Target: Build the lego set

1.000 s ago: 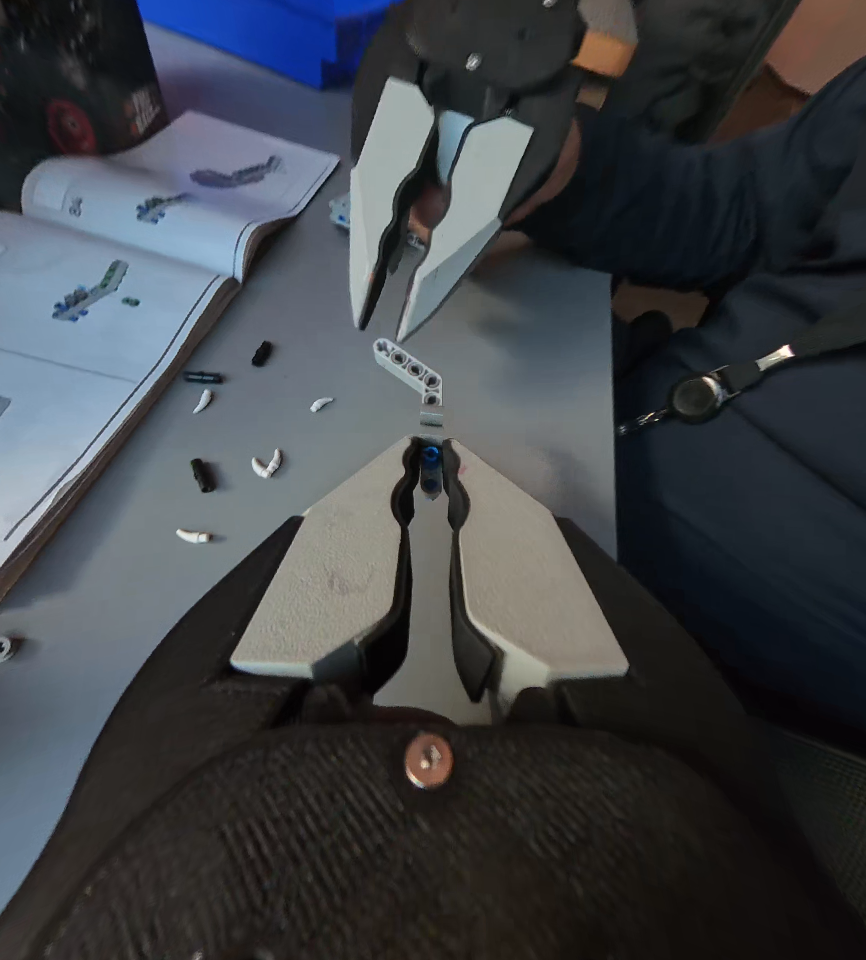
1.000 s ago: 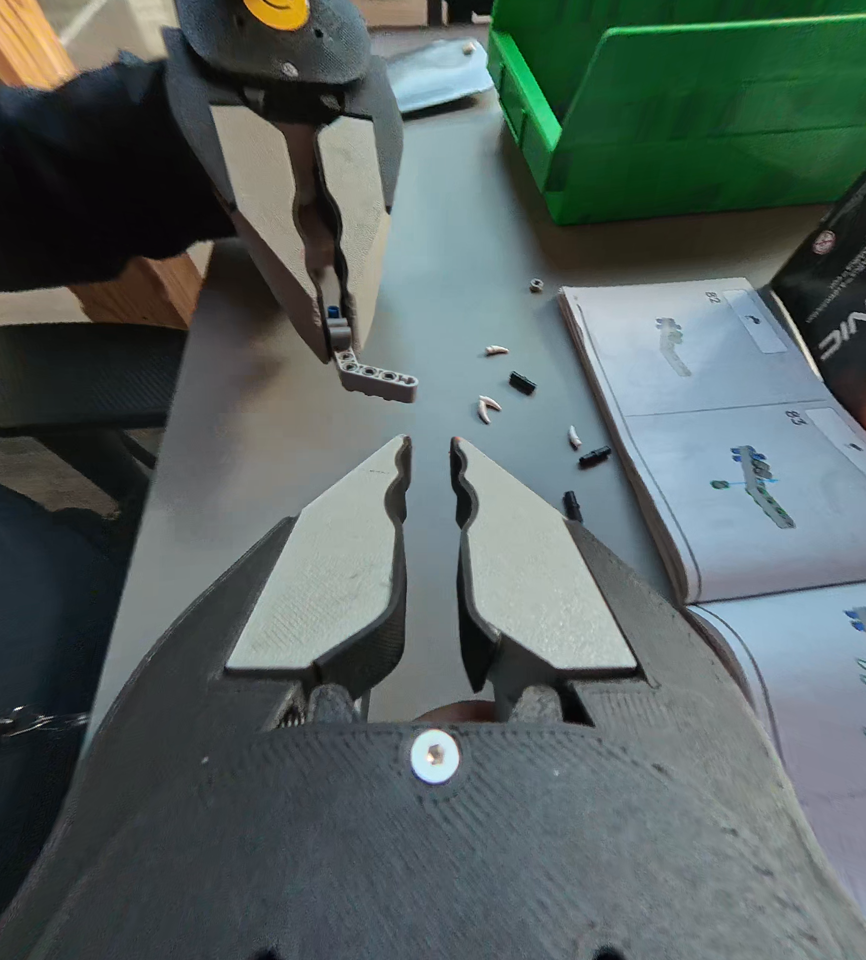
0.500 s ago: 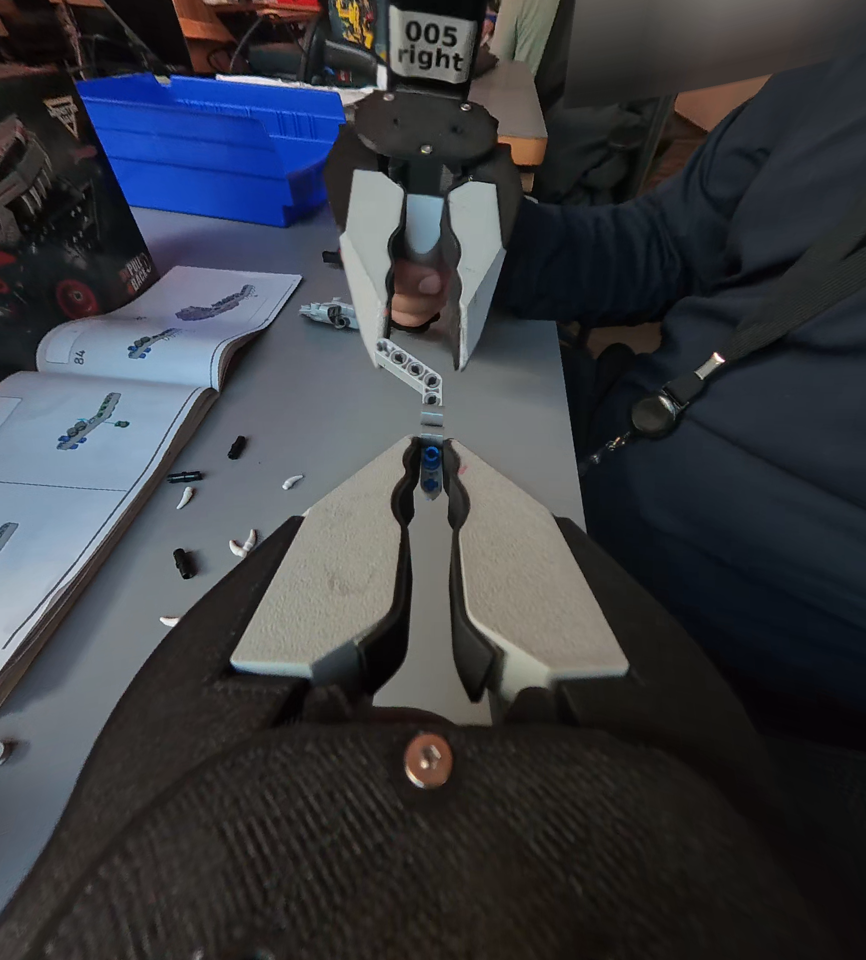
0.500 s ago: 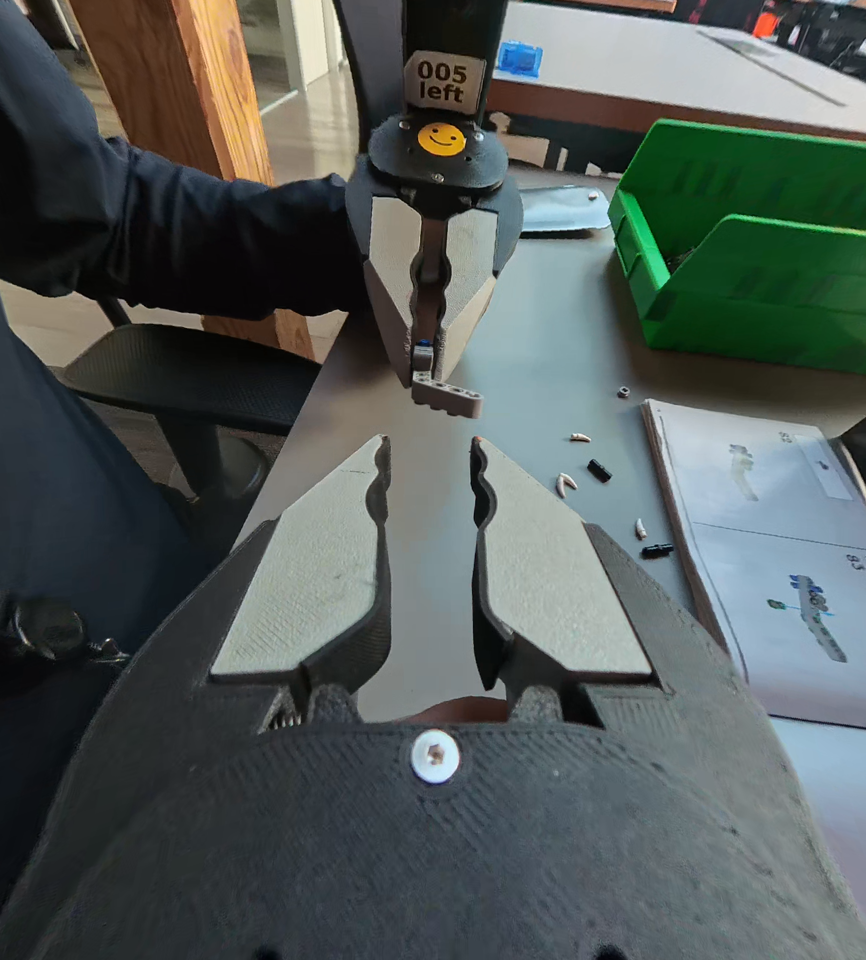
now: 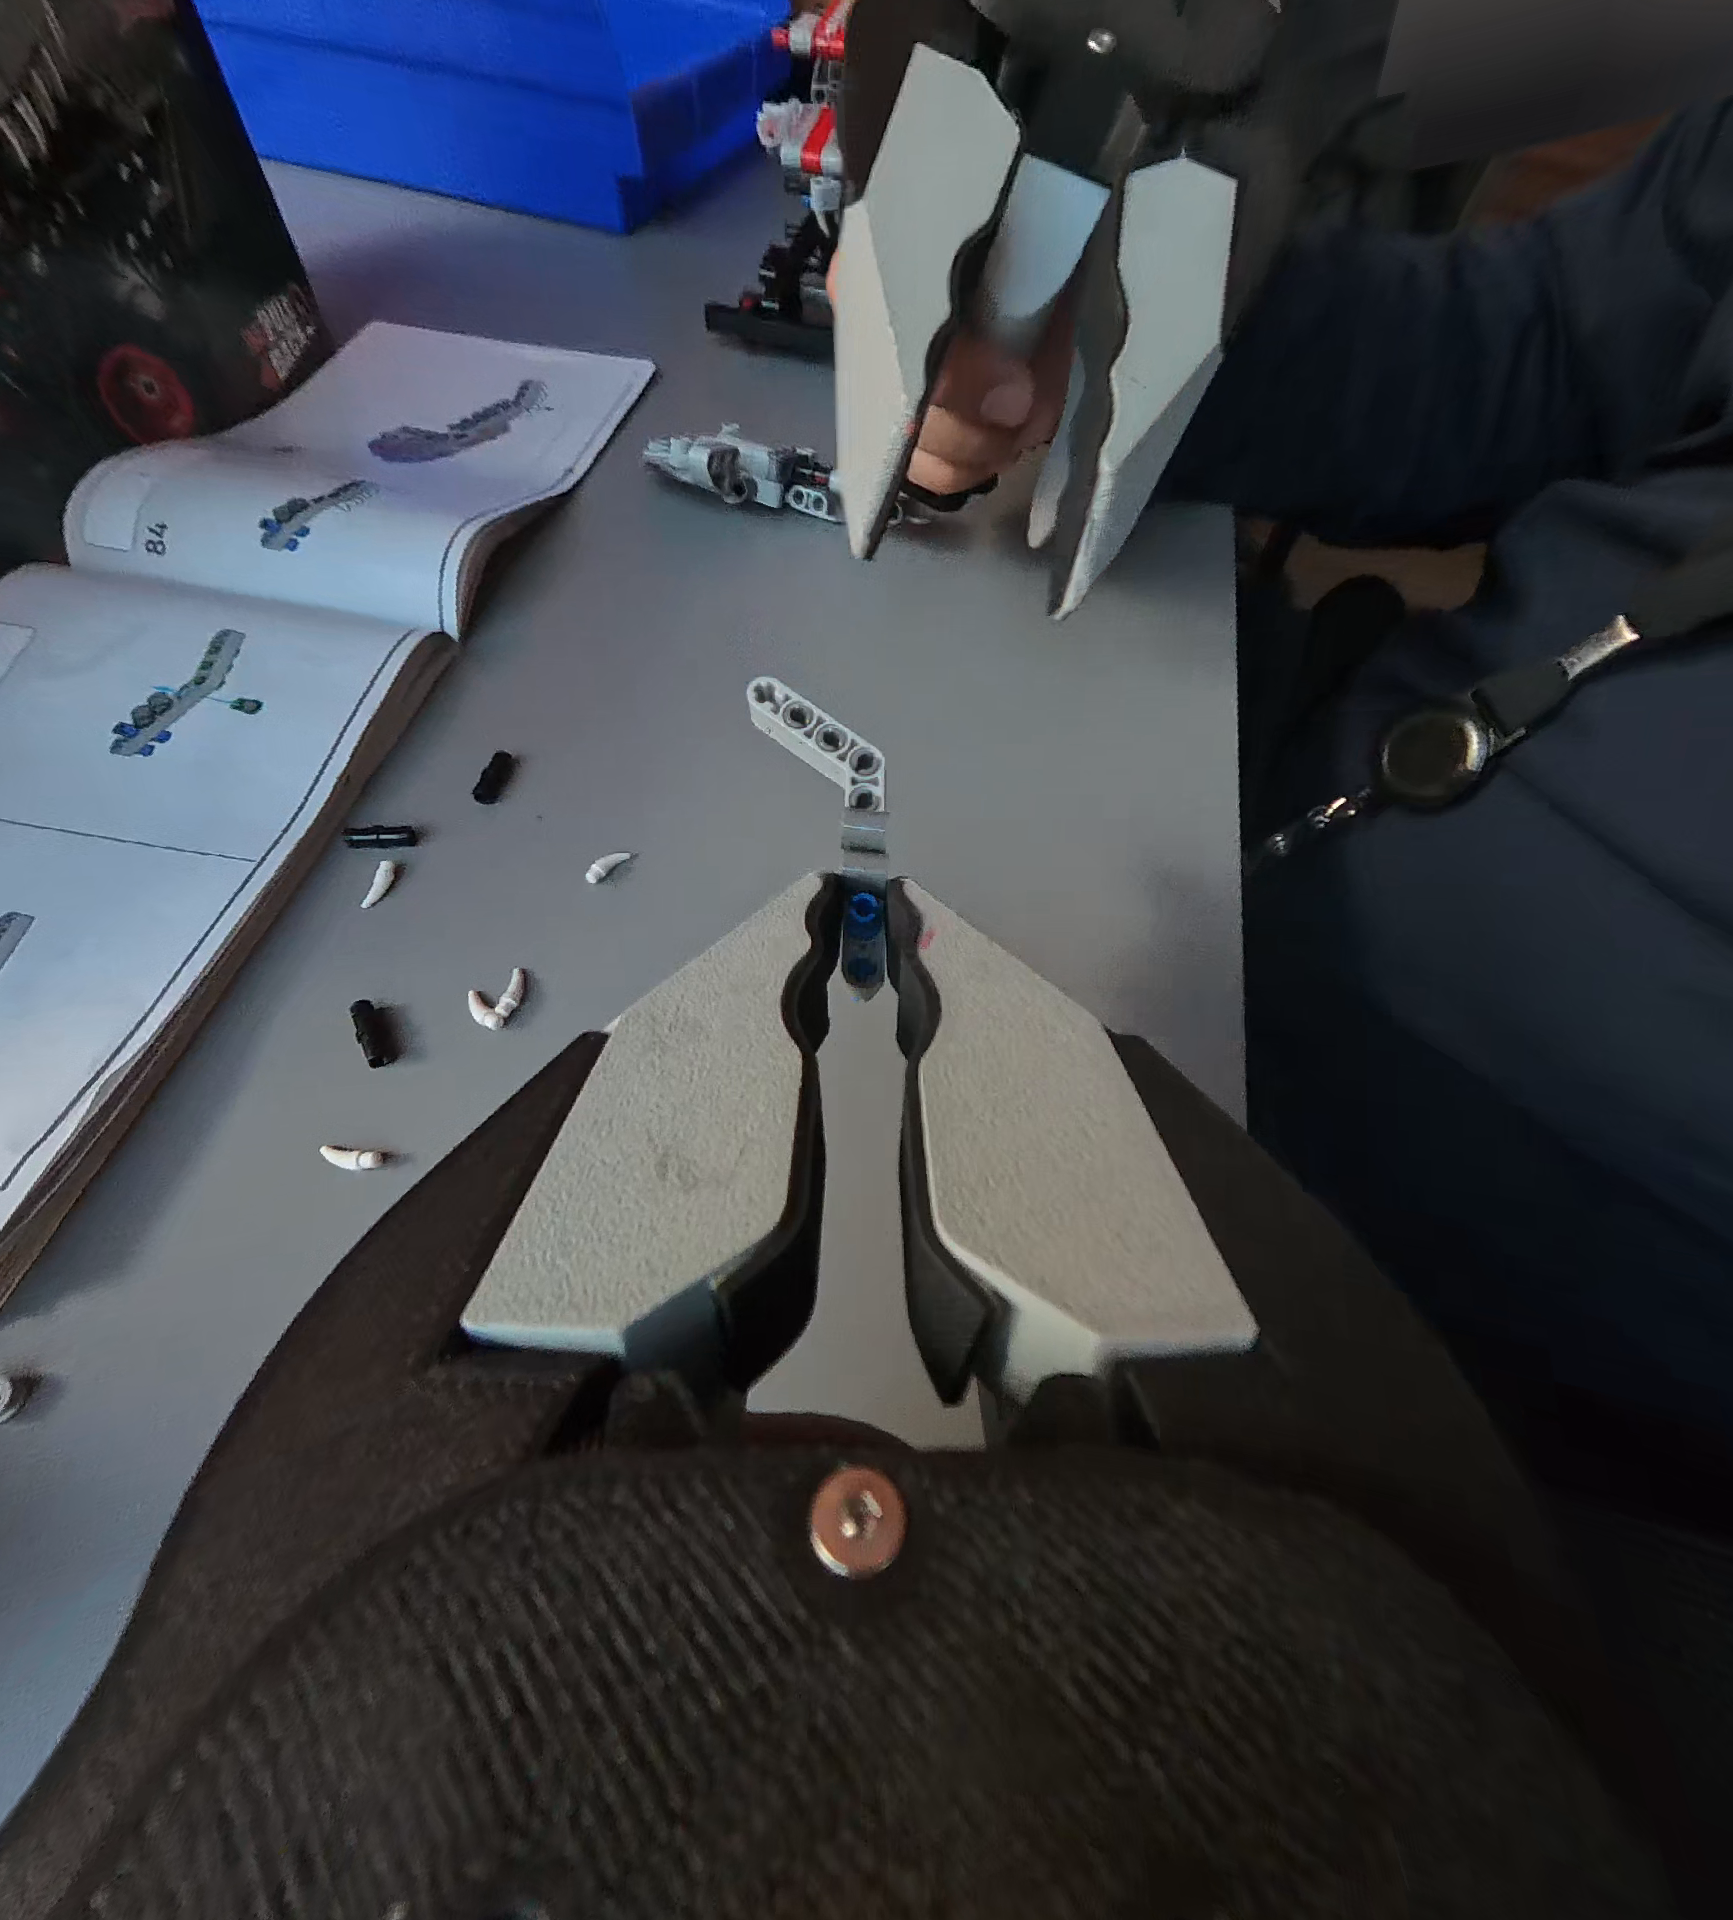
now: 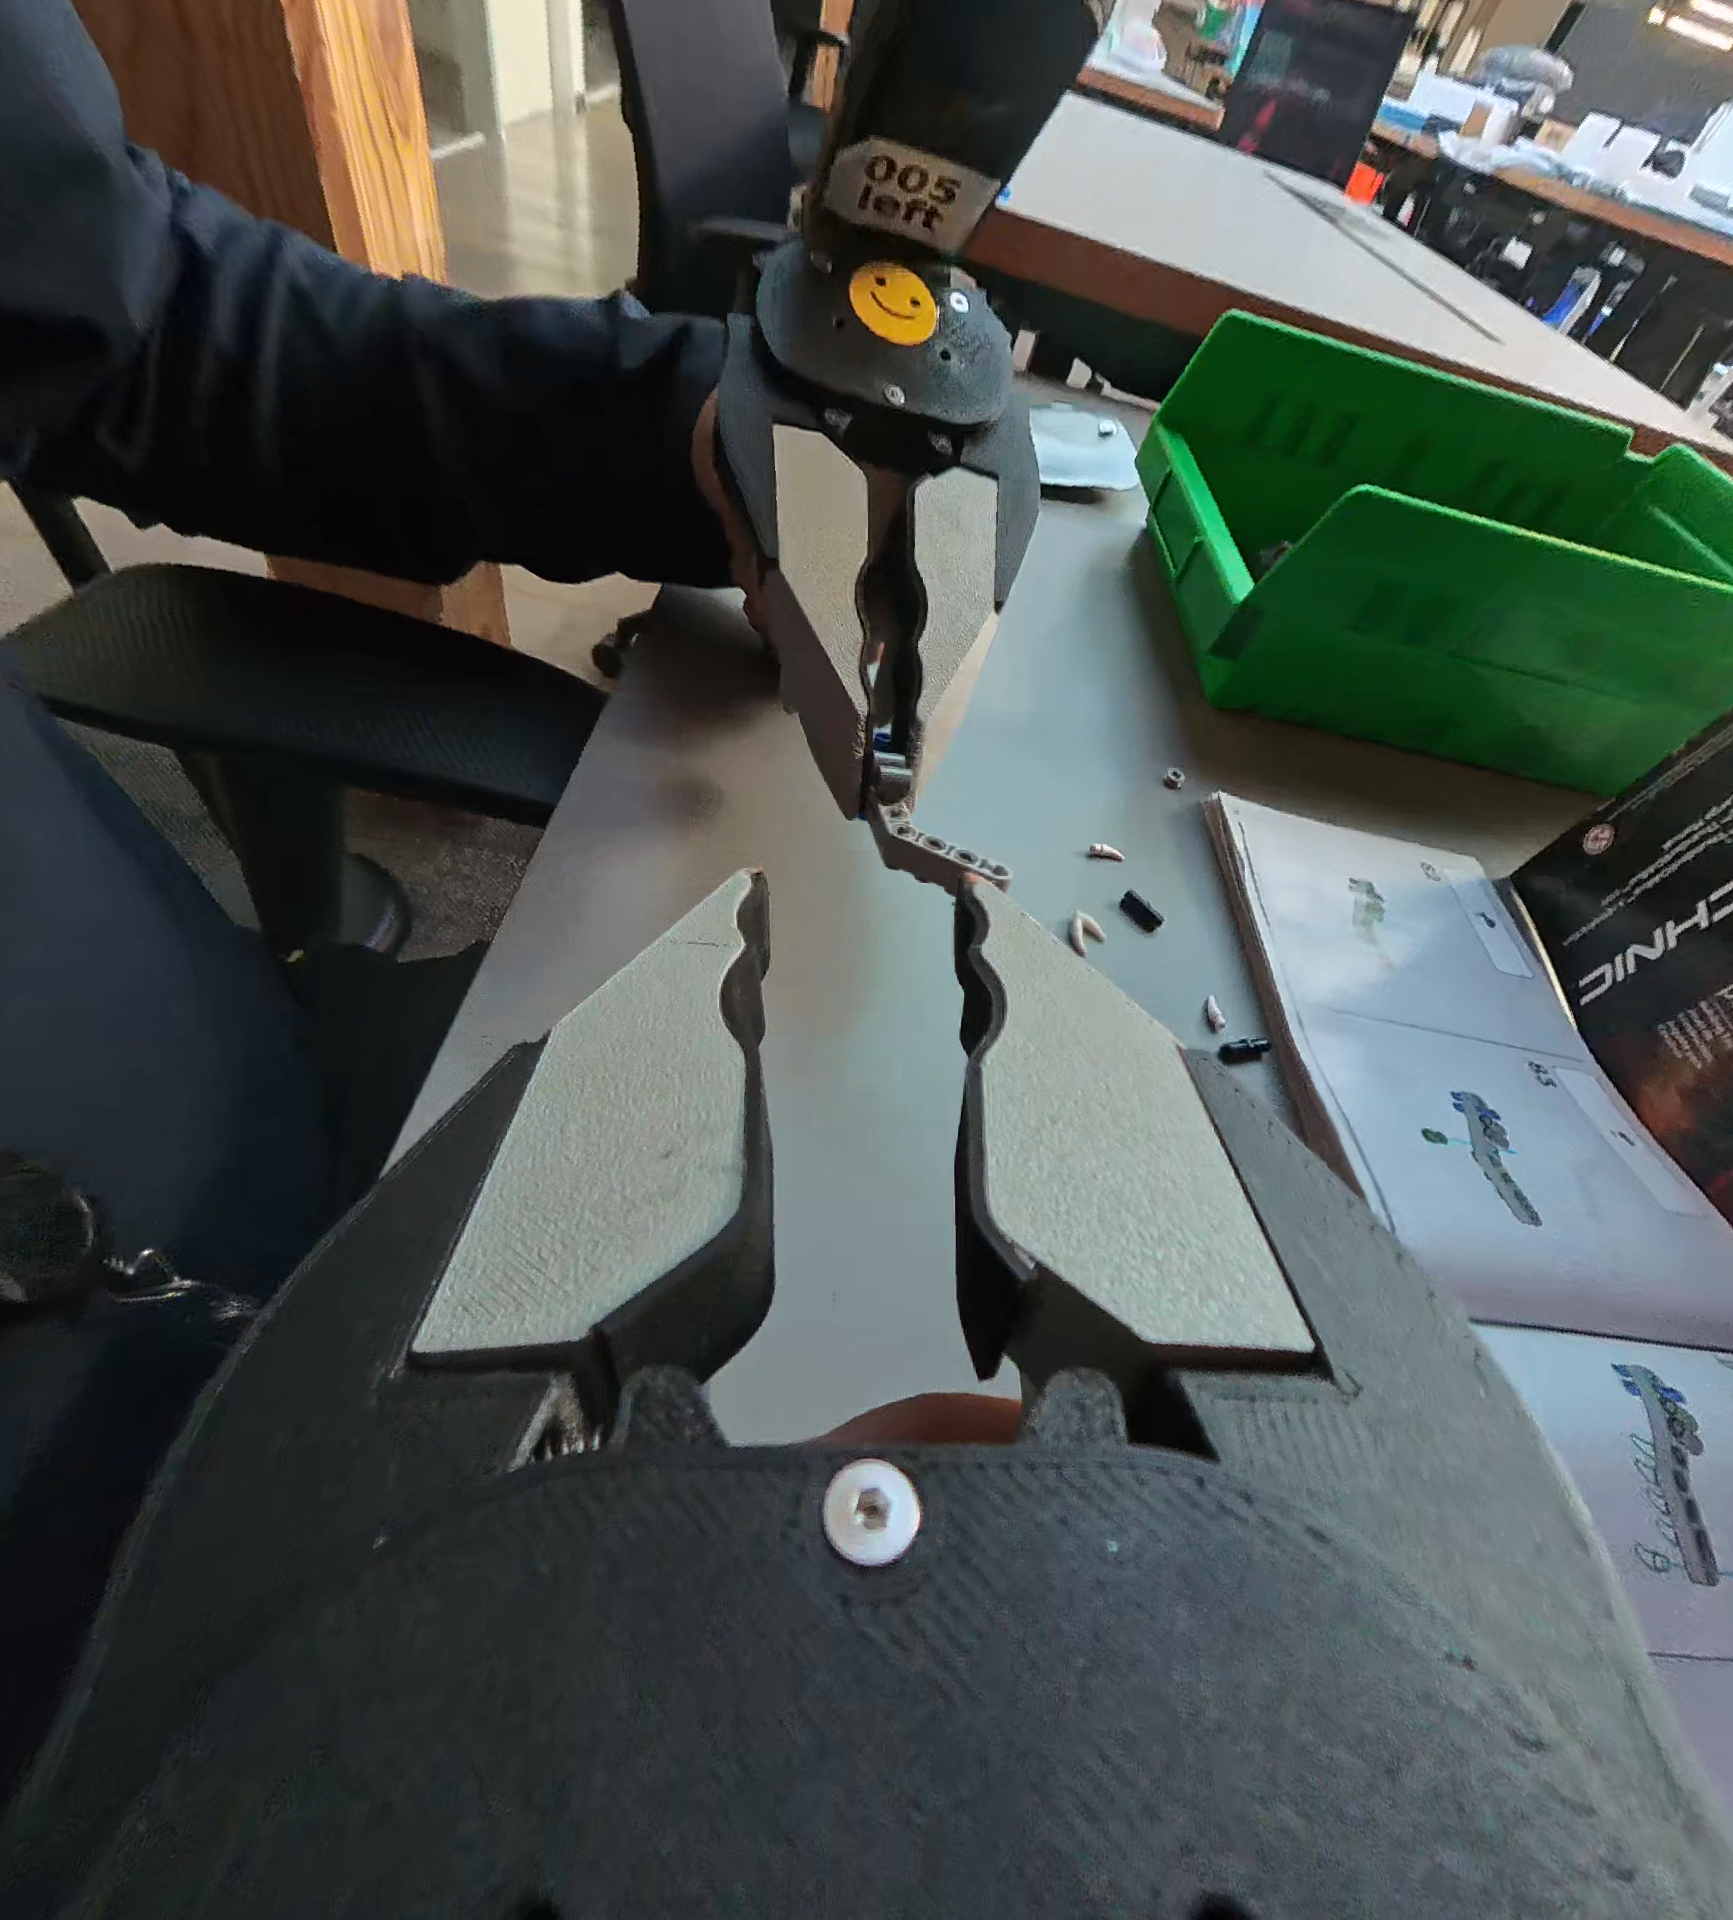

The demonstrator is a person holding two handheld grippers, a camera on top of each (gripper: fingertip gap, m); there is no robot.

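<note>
Left gripper (image 5: 860, 883) is clamped on the bent grey beam (image 5: 820, 740), holding it up over the bench (image 5: 1049, 727) near its edge by the person. Right gripper (image 6: 860, 896) hangs opposite, jaws apart, nothing in them. This looks like a handover or re-grip; the next move calls for closing squarely on the beam's free arm. Loose teeth (image 5: 498, 1003) and black pins (image 5: 374, 1032) wait beside the manual (image 5: 218, 748).

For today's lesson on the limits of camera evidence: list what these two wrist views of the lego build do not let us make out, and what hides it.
- Held end of the bent grey beam: left wrist view, buried between the left gripper fingers.
- Contents of the green bin: right wrist view, hidden by its walls.
- Red and white model: left wrist view, covered by the right gripper.
- Instruction booklet: cut off by the frame edge.
- Person's head: blurred patch.
</note>
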